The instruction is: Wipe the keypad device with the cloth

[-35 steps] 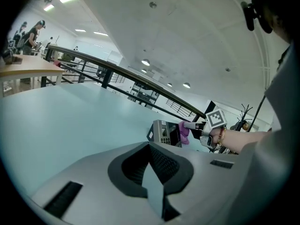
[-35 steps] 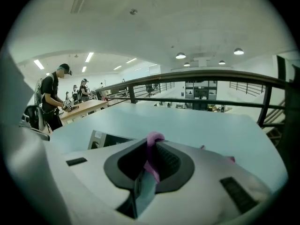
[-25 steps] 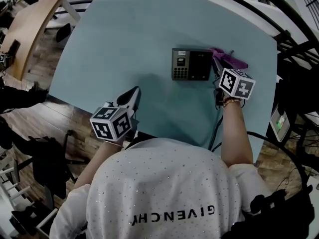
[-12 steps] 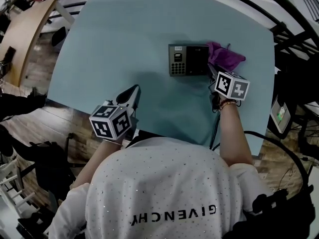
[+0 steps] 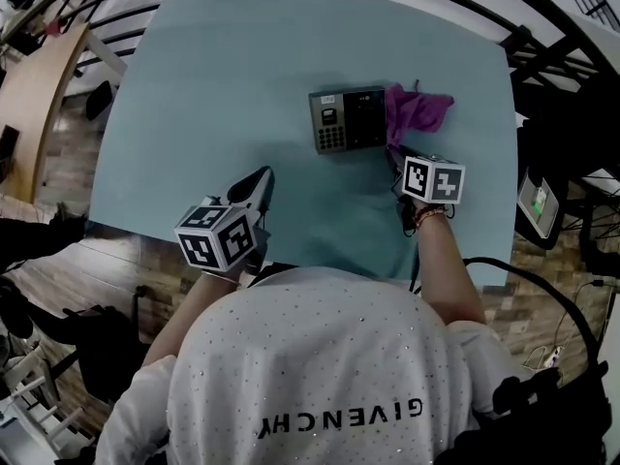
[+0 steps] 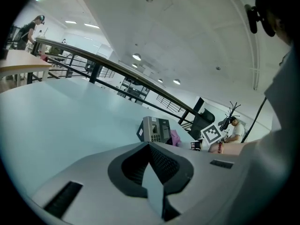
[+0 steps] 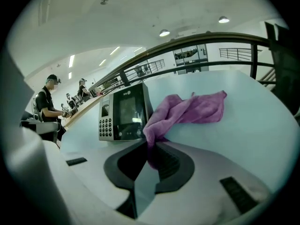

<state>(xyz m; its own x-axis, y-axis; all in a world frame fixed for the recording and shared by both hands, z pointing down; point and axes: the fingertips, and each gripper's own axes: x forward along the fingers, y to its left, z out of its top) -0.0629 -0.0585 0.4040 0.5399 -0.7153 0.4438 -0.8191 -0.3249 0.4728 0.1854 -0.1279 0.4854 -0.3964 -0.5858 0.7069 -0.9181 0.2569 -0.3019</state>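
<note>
Right gripper view shows the right gripper (image 7: 148,148) pinching one corner of the purple cloth (image 7: 190,109), with its jaws pressed onto the fabric. The rest of the cloth trails off to the far right across the teal table (image 7: 262,125) and appears to touch the right edge of the keypad device (image 7: 123,112). The device sits toward the far middle of the table, just beyond this gripper, with its keys on the left and its dark screen on the right. The cloth looks light and limp, so it will probably bunch and drag rather than push. A corner pinch leaves only a loose tail. A hold nearer the middle, with a wad gathered under the jaws, would likely press better on the device's face. The device looks rigid but light enough to slide under a sideways stroke. The left gripper (image 6: 149,146) rests at the near left edge of the table, well apart from the device, with its jaws together on nothing.
</note>
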